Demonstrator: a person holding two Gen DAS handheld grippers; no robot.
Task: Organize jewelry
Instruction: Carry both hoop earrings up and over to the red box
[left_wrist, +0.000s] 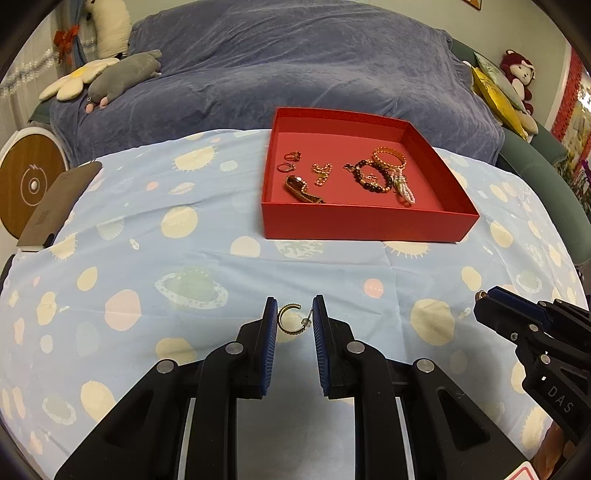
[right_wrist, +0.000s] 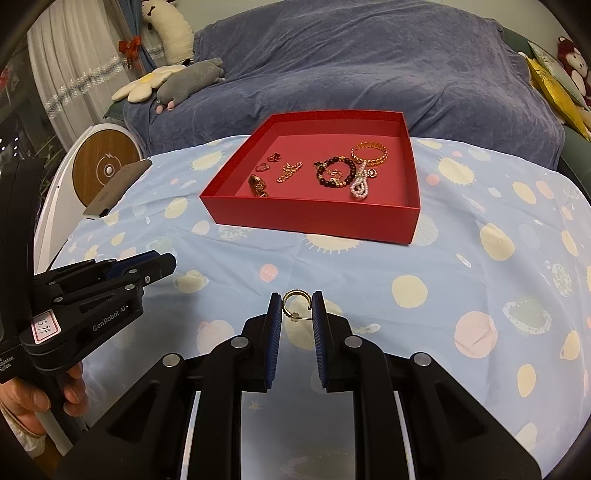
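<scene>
Left tongs (left_wrist: 294, 312) clamp gold hoop earring (left_wrist: 289, 319) between pads, above cloth-covered worktop (left_wrist: 147, 258). Right tongs (right_wrist: 296, 306) pinch second gold hoop earring (right_wrist: 295, 301) likewise; two earrings total. Ahead of both tongs: one red box (left_wrist: 365, 221), open-topped, holding two small rings (left_wrist: 290, 161), gold chain (left_wrist: 321, 173), dark bead bracelet (left_wrist: 371, 177), gold bangle (left_wrist: 388, 158), pearl piece (left_wrist: 404, 190), brown-gold piece (left_wrist: 301, 188) hard to identify. Beyond box: blue-covered sofa (left_wrist: 295, 66).
</scene>
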